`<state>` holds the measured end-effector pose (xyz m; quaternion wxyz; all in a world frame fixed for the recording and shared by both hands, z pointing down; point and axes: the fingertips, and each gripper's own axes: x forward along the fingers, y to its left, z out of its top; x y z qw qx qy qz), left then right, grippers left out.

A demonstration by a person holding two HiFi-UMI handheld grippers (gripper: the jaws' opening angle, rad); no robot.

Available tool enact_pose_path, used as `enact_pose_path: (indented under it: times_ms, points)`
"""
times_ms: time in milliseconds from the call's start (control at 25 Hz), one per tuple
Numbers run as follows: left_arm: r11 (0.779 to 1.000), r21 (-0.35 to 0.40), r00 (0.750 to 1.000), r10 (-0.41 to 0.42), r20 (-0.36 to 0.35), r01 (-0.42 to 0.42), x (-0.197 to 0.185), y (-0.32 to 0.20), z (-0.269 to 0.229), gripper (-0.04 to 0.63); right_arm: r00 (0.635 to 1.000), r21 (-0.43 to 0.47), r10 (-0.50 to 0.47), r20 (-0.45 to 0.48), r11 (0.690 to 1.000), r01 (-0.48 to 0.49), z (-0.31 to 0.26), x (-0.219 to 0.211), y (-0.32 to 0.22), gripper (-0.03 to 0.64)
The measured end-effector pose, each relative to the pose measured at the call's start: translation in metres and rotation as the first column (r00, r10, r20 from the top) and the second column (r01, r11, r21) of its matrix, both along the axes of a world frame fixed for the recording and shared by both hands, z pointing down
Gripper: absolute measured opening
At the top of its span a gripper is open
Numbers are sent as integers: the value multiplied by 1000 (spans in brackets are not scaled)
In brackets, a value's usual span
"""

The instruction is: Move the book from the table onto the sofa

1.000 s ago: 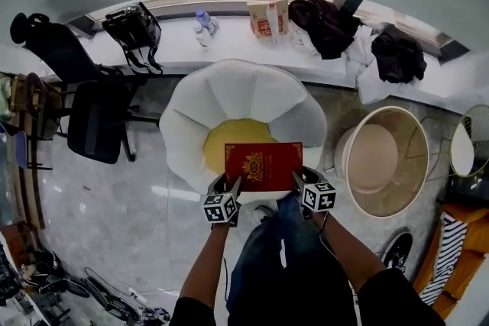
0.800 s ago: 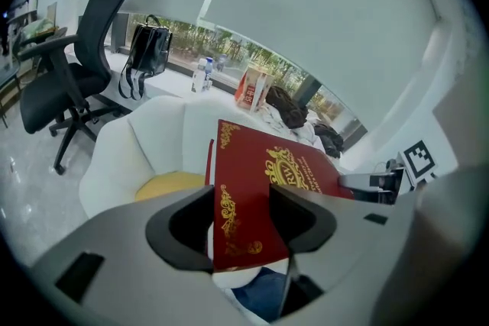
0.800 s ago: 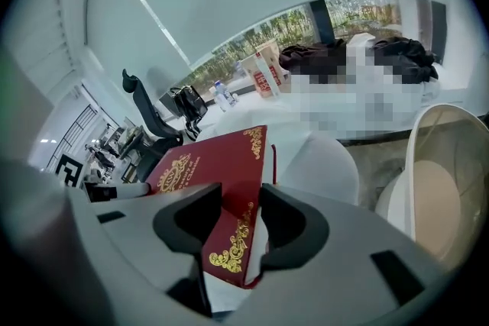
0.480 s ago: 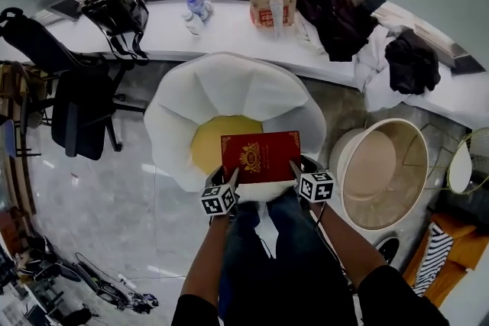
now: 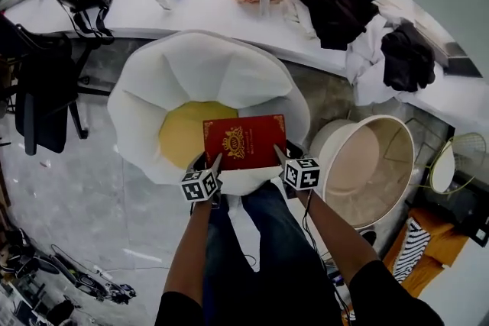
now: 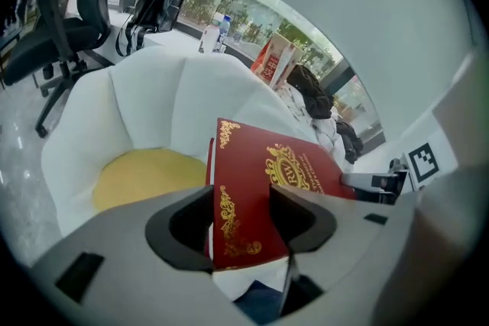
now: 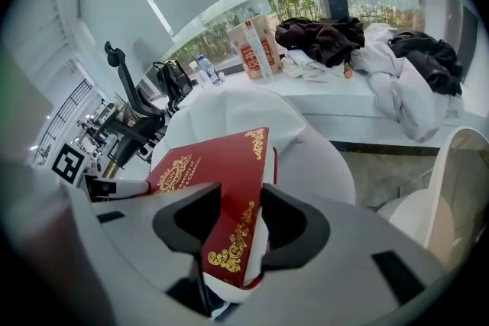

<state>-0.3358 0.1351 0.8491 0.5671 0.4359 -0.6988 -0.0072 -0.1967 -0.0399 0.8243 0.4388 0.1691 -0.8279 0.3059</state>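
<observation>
Left tool (image 5: pixel 217 159) is clamping the near left corner of the book (image 5: pixel 244 141); right tool (image 5: pixel 280 154) is clamping the near right corner. In each gripper view the 2 jaws are pressing on the red cover and the underside, with the pages between them. Both tools are gripping the book, and neither is free.

Change over the last second: the sofa (image 5: pixel 206 76) is filling more of the head view. The book is now lying across the right part of the yellow seat cushion (image 5: pixel 177 135). 1 second ago it was only overlapping the cushion's near edge at the front rim. Both tools are coming down and forward together, keeping the book cover-up and roughly level.

Position now: the book is hanging over the seat between the 2 tools, well apart from the long white counter (image 5: pixel 206 10) at the back. Whether its far edge is touching the cushion yet, I cannot tell. In the left gripper view the cushion is showing beyond the book's left edge, apparently lower down.

Reading for the task: the carry is nearly finishing and the placing is getting under way. Judgement: what is remaining is a short lowering until the book is resting on the cushion, then both tools letting go together. Risk: the grip is sitting on the near corners only, so an uneven release could be tipping the book toward the front rim.
</observation>
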Motion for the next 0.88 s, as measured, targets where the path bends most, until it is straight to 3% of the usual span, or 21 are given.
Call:
enact_pose_path:
  times_ms: [280, 480, 680, 880]
  points:
    - [1000, 9, 999, -23, -30, 24, 6, -17, 57, 227, 999, -1, -35, -27, 999, 35, 46, -1, -18, 187]
    - [1000, -6, 998, -24, -54, 24, 15, -33, 94, 233, 999, 17, -3, -42, 1000, 4, 64, 3, -35, 195]
    - [996, -83, 997, 35, -70, -40, 23, -31, 124, 263, 997, 6, -53, -53, 999, 53, 79, 1, -31, 193]
    - [990, -94, 991, 100, -92, -108, 33, -31, 144, 313, 991, -21, -119, -59, 993, 118, 89, 0, -24, 198]
